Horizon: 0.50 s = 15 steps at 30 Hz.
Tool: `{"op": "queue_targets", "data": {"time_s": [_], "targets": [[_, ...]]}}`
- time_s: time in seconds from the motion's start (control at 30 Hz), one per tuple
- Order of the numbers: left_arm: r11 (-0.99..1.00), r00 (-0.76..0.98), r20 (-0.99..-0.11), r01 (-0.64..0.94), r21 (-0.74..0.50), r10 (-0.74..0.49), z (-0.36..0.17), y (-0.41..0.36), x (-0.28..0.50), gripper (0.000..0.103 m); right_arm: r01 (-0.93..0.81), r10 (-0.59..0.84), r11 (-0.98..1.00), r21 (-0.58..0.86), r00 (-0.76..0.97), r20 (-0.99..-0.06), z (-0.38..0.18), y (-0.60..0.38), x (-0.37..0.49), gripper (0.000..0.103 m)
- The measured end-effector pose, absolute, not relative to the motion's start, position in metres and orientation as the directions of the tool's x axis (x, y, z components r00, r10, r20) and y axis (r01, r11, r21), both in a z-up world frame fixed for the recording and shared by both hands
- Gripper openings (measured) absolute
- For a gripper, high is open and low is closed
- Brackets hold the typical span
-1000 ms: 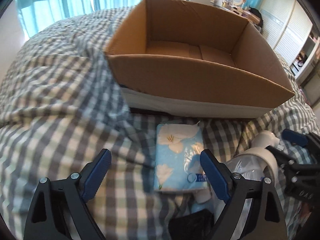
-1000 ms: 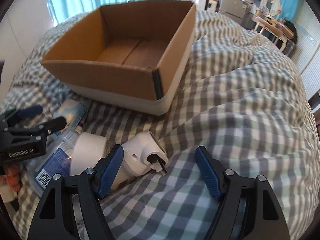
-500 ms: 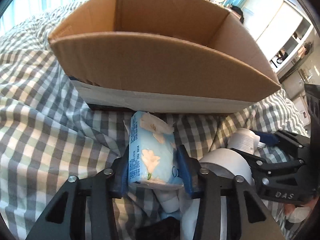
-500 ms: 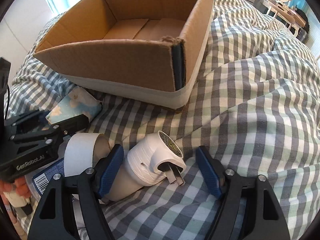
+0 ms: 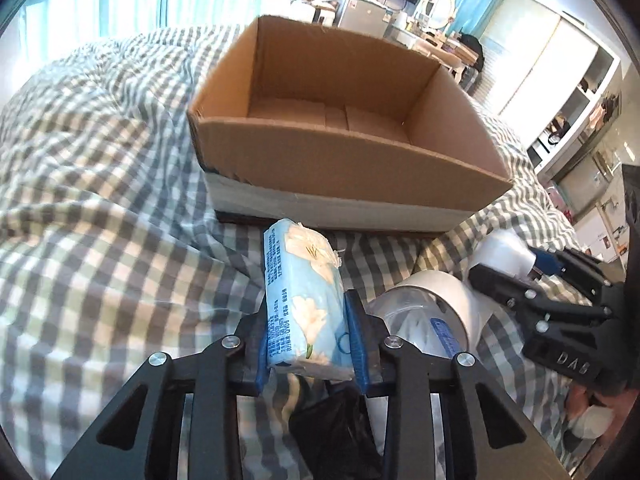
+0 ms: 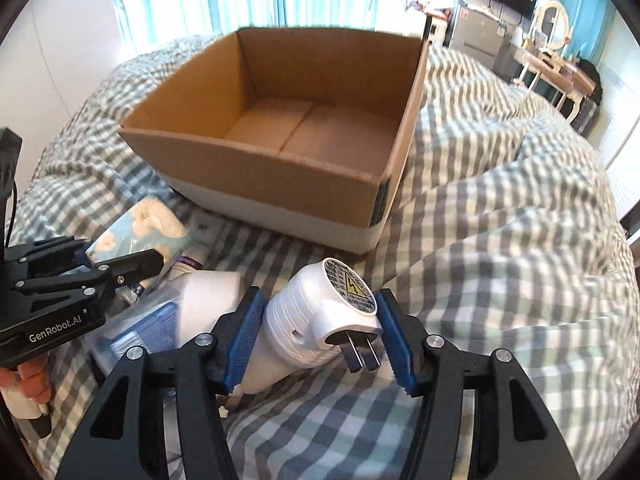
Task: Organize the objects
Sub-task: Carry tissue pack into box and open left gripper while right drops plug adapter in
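So our left gripper is clamped tight on the tissue pack, both blue pads squeezing its long sides, jaws only as far apart as the pack is thick. The pack stands on edge with its long axis running straight away from us, its far end pointing at the near wall of the cardboard box. It looks lifted a bit off the checkered bedding, but we can't say for sure.

Our right gripper is wrapped around the white plug adapter, jaws about halfway open. The left pad looks pressed against the ribbed body, and the right pad sits against the round labelled face, so we'd call it a grip. The adapter's long axis lies across the jaws, tilted, the labelled face up and to the right, and the two metal prongs point down toward us.

The box sits on the bedding beyond both grippers, open side up, nothing inside as far as we see.

Only the left view shows the white tape roll and a clear plastic bag just right of the pack, plus a dark object under the jaws that we can't identify. The right view alone shows the warning sticker on the adapter and the box's right corner.
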<state>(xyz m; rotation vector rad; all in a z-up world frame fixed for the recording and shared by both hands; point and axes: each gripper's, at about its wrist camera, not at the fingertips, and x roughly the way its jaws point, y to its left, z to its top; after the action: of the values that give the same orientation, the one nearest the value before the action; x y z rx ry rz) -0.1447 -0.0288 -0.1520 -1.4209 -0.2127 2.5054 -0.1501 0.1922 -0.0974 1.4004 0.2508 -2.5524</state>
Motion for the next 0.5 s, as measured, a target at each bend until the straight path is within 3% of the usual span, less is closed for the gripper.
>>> {"op": "queue_targets", "data": {"time_s": [0.27,0.5], "targets": [[-0.969,-0.572,-0.782,-0.162,-0.187,0.246,-0.110,-0.028,-0.129,0.032,0.274,-0.097,-0.957,-0.100,-0.622,-0.777,-0.050,0.202,-0.140,0.057],[-0.981,-0.668,-0.720,-0.159,-0.108,0.188,-0.040,-0.040,-0.151,0.032,0.312,-0.126,-0.940,-0.137,-0.692,-0.710,0.003,0.198,-0.146,0.057]]}}
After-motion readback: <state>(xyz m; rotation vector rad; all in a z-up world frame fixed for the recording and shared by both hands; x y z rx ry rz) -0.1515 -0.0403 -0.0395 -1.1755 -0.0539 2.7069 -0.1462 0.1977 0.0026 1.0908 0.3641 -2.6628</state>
